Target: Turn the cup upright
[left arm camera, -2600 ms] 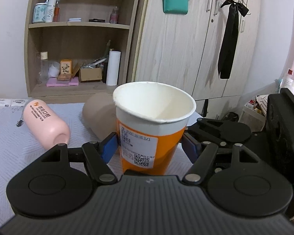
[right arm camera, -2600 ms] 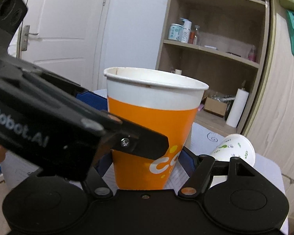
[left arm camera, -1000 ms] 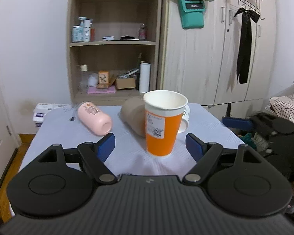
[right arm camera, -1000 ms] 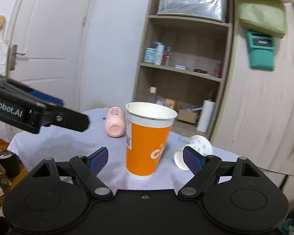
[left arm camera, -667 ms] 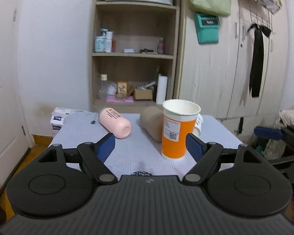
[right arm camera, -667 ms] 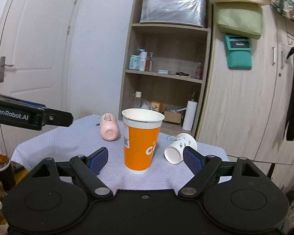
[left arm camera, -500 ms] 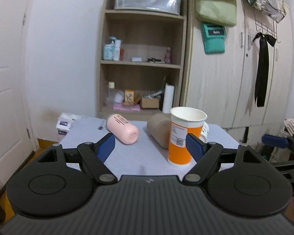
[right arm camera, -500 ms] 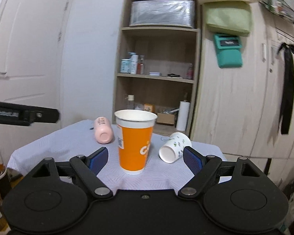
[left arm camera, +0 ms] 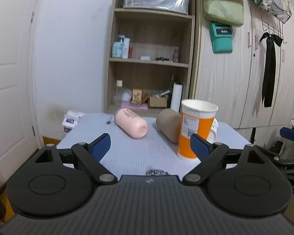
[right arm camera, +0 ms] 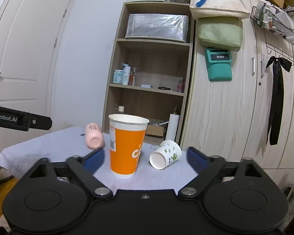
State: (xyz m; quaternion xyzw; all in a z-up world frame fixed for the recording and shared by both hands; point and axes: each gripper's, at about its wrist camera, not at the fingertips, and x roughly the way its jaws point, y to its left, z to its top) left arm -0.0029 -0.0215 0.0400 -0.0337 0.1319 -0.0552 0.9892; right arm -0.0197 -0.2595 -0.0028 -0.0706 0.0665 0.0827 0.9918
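Fingers of the left gripper [left arm camera: 149,142] stand wide apart, holding nothing; the right gripper [right arm camera: 145,157] is likewise spread and empty. Both sit back from the table [right arm camera: 39,146], which wears a white textured cloth. An orange cup [right arm camera: 126,146] stands upright on it, mouth up. Relative to that cup: a white printed cup [right arm camera: 165,154] lies on its side just to the right, a pink bottle [right arm camera: 94,136] on its side left and behind, a tan cup [left arm camera: 168,126] tipped behind. Beyond stand a shelf unit [right arm camera: 149,78], wardrobe [right arm camera: 245,107] and door [right arm camera: 19,68].

Left claw [left arm camera: 149,143], right claw [right arm camera: 145,156]: black bodies, round discs, blue pads, silver pivot screws, white "GenRobot.AI" lettering.
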